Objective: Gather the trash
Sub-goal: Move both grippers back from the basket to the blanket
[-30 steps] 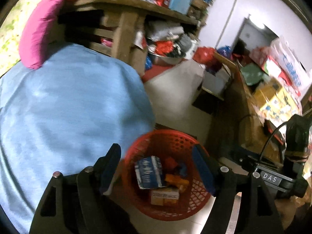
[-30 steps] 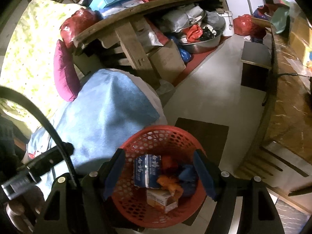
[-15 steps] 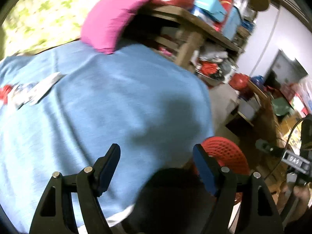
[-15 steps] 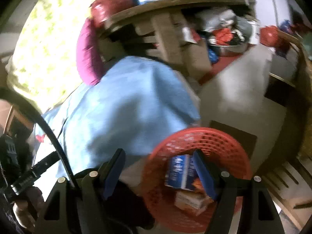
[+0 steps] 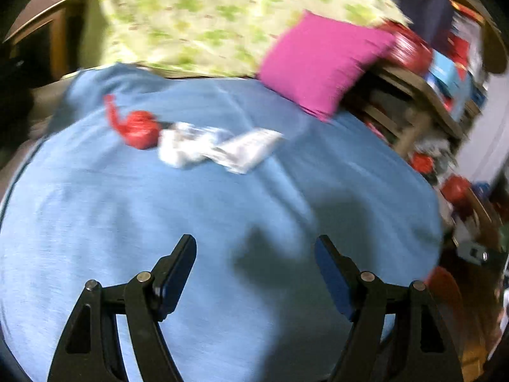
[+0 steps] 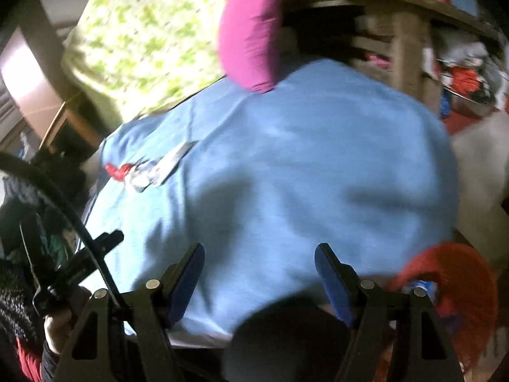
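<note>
Trash left to gather lies in a small cluster on the blue bed cover: a crumpled red wrapper, a white crumpled packet touching it, and a flat white wrapper just beside that. All 3 sit toward the far side of the cover, near the green-patterned pillow and well apart from both tools. The left tool hangs spread wide over bare cover, holding nothing. The right tool is likewise released and empty, with the red basket at its lower right, beside the bed; some packaging shows inside it. By my reading, this is the reach toward the next piece. The left tool seems better aimed: it needs to travel forward and left, lower onto 1 wrapper and pinch it. Motion blur hides finer detail of the litter.
</note>
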Action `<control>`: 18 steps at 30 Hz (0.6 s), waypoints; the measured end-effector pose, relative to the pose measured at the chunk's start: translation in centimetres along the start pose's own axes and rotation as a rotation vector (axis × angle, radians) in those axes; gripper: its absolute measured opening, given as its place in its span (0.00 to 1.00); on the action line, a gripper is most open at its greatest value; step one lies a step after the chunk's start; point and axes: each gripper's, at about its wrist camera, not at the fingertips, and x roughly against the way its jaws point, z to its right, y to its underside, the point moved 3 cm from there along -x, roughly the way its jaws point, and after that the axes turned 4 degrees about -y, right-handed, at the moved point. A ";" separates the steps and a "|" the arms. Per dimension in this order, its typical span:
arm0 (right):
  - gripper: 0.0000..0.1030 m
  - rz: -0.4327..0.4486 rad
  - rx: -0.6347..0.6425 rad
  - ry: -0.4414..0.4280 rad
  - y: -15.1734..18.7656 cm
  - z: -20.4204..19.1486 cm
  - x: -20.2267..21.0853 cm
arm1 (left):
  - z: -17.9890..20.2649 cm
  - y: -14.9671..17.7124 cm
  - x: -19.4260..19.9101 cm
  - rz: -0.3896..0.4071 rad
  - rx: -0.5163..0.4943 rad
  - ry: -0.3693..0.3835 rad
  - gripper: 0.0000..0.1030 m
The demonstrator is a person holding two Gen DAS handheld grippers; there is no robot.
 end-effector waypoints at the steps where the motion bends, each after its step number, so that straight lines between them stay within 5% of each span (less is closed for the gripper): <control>1: 0.73 -0.010 0.012 -0.010 -0.2 -0.8 -0.8 | -1.3 -0.2 0.0 0.008 0.020 -0.014 0.75; 9: 0.73 -0.112 -0.004 -0.122 -3.3 -7.2 -8.6 | -7.0 1.0 -1.3 0.023 0.150 -0.074 0.75; 18: 0.73 -0.155 -0.046 -0.155 -8.7 -12.1 -17.9 | -7.3 0.3 -2.0 0.043 0.189 -0.066 0.75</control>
